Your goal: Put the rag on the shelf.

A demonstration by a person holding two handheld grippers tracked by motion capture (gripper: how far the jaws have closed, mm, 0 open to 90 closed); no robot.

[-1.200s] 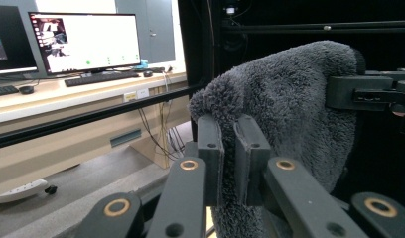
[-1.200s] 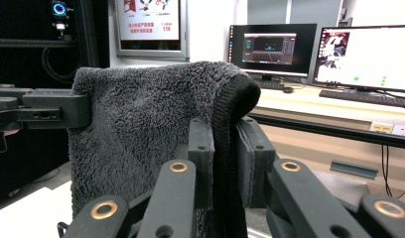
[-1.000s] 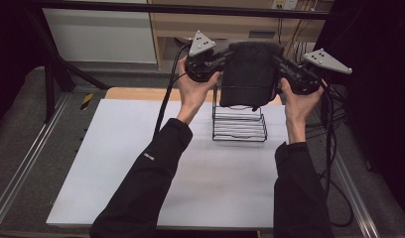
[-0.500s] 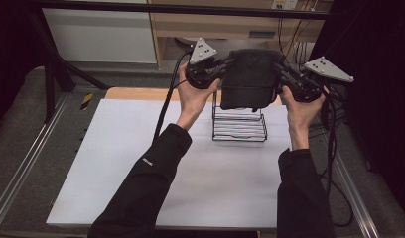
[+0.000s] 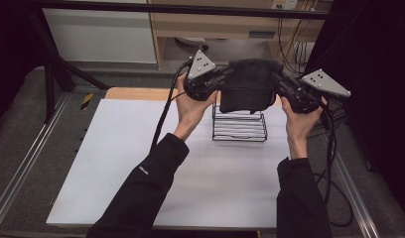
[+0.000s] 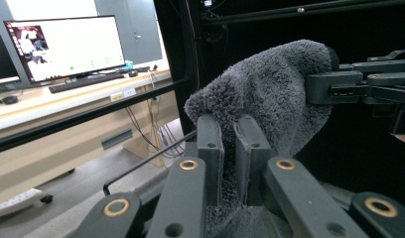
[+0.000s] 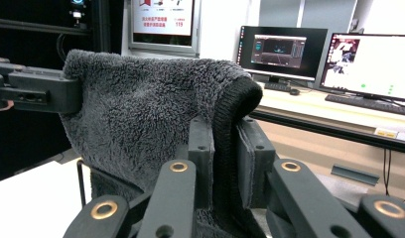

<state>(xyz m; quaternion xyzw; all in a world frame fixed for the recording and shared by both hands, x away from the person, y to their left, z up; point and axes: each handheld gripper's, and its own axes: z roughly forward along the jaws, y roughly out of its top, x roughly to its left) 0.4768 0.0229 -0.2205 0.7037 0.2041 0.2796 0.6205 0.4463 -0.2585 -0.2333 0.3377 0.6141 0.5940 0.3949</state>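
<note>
grey fleece cloth [image 5: 250,84], pinched at 9 o'clock by left gripper [image 5: 225,79], at 3 o'clock by right gripper [image 5: 276,82]. wire rack [image 5: 239,126] directly below. risk: a loose hem could snag a wire and drag the rack.

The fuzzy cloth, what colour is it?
Dark grey; the cloth shows best in the right gripper view.

The towel [image 5: 250,84] between the two grippers is dark grey and fluffy, with a black ribbed edge at the right gripper [image 7: 224,163]. Both grippers — the left gripper [image 6: 229,163] too — are black with brass-coloured rivets. Below them, a black wire rack [image 5: 239,126] stands on a white table [image 5: 116,163].
</note>
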